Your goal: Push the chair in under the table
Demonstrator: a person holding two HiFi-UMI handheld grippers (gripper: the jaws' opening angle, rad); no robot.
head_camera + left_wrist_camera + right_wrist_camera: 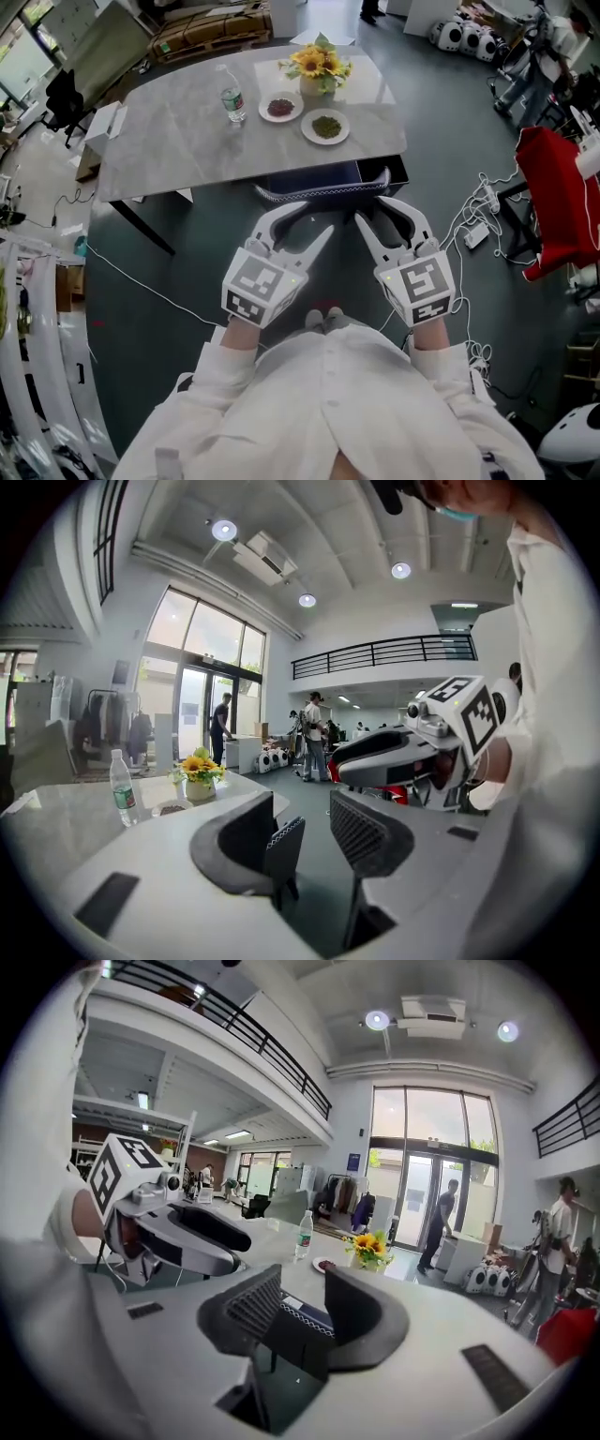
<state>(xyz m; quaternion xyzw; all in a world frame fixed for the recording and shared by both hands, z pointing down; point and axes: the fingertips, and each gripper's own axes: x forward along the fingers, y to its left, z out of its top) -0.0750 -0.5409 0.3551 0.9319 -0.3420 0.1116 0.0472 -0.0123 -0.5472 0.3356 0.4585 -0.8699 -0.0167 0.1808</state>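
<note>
On the table (169, 141), bottle (232, 97), two plates (307, 122), sunflowers (319, 64); chair (319, 182) under its edge.

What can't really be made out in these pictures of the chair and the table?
- Chair seat and legs: in the head view the table top covers them. Only a strip nearest the person shows.
- Chair in the left gripper view: it does not show there at all.
- What lies in the plates: too small in every view.
- Print on the bottle label: too small to read.
</note>
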